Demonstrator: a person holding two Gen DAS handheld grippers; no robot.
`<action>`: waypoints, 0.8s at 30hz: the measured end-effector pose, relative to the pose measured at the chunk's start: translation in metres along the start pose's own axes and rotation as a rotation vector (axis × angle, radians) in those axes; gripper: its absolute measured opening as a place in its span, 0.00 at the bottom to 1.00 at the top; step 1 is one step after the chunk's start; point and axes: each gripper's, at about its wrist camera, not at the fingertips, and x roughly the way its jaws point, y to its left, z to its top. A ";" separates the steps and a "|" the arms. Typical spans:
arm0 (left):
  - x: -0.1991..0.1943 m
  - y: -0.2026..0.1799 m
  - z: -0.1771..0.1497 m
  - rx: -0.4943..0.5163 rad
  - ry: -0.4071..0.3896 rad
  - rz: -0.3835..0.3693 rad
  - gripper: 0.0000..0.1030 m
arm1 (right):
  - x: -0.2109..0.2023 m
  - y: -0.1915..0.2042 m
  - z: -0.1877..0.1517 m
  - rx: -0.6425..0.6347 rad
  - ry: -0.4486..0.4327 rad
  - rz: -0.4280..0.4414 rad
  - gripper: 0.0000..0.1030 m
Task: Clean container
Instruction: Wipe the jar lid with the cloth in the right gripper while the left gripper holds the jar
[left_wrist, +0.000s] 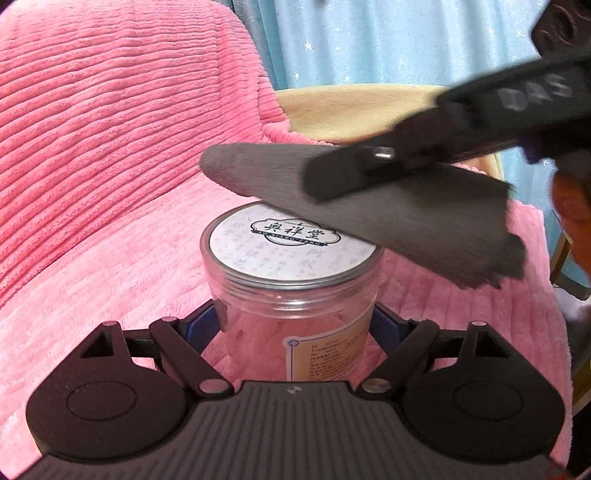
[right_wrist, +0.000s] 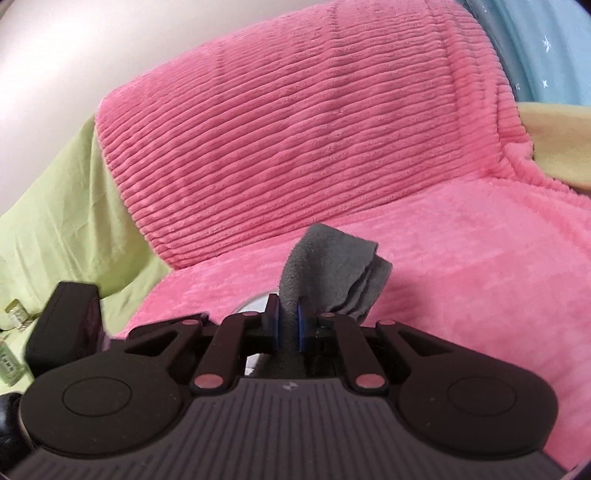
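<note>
A clear plastic jar (left_wrist: 291, 314) with a white printed lid (left_wrist: 291, 247) stands upright on a pink ribbed blanket (left_wrist: 110, 147). My left gripper (left_wrist: 295, 325) is shut on the jar's body, its blue pads pressed against both sides. My right gripper (right_wrist: 289, 325) is shut on a folded grey cloth (right_wrist: 332, 266). In the left wrist view that cloth (left_wrist: 388, 206) hangs over the lid's far right edge, with the right gripper's finger (left_wrist: 406, 162) reaching in from the upper right. Whether cloth and lid touch is unclear. A sliver of the lid (right_wrist: 255, 304) shows below the right gripper.
The pink blanket (right_wrist: 314, 129) covers a seat and a high backrest behind the jar. A cream cushion (left_wrist: 351, 110) and blue starred curtain (left_wrist: 388, 37) lie beyond. Green fabric (right_wrist: 62, 221) with small bottles (right_wrist: 9, 362) is at the left. A person's hand (left_wrist: 572, 221) shows at the right edge.
</note>
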 end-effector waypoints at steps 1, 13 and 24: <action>0.000 0.000 0.000 -0.002 0.000 0.000 0.83 | -0.003 0.000 -0.001 0.007 0.005 0.010 0.07; -0.003 -0.005 -0.002 -0.015 -0.003 0.003 0.83 | 0.017 0.021 0.004 -0.039 0.062 0.117 0.06; -0.005 -0.009 -0.003 -0.017 -0.003 -0.004 0.83 | 0.011 0.007 0.009 -0.032 -0.007 -0.053 0.06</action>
